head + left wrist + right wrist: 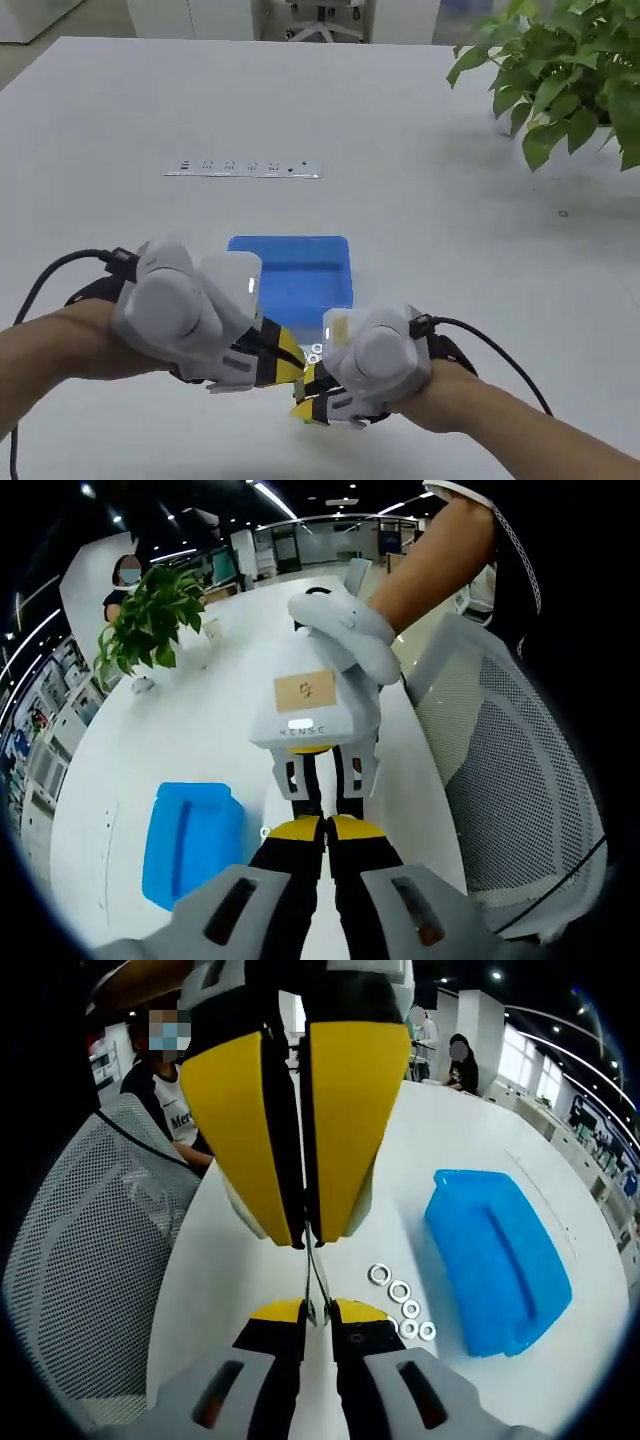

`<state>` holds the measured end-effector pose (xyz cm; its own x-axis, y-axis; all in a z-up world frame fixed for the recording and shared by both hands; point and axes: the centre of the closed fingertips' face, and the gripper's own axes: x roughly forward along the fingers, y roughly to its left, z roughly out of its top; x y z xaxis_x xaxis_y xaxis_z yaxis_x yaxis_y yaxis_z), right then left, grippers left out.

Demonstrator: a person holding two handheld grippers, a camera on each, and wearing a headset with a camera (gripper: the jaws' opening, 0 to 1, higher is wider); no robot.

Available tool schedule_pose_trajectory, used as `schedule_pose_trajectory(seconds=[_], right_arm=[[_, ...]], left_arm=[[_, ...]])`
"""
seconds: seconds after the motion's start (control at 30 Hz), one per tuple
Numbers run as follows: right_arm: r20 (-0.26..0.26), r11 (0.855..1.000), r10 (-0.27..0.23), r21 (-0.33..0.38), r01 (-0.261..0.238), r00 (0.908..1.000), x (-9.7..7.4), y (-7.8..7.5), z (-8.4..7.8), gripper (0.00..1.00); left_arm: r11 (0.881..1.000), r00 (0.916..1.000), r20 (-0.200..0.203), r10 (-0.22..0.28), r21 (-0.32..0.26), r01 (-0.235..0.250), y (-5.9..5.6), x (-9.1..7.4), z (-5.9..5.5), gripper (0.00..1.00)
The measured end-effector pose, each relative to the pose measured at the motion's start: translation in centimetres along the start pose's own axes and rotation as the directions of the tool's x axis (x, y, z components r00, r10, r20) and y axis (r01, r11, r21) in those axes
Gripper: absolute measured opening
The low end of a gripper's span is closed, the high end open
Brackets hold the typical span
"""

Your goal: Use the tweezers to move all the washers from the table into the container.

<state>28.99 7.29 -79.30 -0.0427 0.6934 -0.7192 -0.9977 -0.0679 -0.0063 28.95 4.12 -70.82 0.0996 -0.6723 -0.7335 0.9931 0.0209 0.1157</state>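
Left tongs [303,1243] and right tongs [318,1312] hide most of the tweezers [314,1276]

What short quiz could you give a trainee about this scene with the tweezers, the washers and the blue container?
1. True or false: the washers lie inside the blue container.
2. What do the left gripper and the right gripper hold between them? A) a washer B) the tweezers C) a leaf
3. Fill in: in the head view, the plant stands at the far ___ side of the table.

Key: 1 false, they lie on the table beside the container; 2 B; 3 right.
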Motion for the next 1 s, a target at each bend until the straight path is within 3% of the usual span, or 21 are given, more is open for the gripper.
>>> schedule_pose_trajectory(seconds=[0.13, 0.43, 1.0], right_arm=[[0.003, 1.0, -0.002, -0.001, 0.002, 1.0, 0.0, 0.0, 0.0, 0.12], [0.012, 1.0, -0.012, -0.003, 0.012, 0.9999, -0.1, -0.3, 0.2, 0.12], [0.034, 0.998, -0.058, 0.008, 0.057, 0.9977, -0.8, -2.3, 0.6, 0.13]], left_arm=[[1.0, 0.9999, 0.015, 0.003, -0.014, -0.002, 0.0, 0.1, 0.0, 0.06], [1.0, 1.0, 0.006, -0.002, -0.008, 0.002, 0.2, -0.2, -0.1, 0.06], [1.0, 0.9999, 0.009, 0.014, 0.007, -0.014, 2.0, -0.7, 0.2, 0.06]])
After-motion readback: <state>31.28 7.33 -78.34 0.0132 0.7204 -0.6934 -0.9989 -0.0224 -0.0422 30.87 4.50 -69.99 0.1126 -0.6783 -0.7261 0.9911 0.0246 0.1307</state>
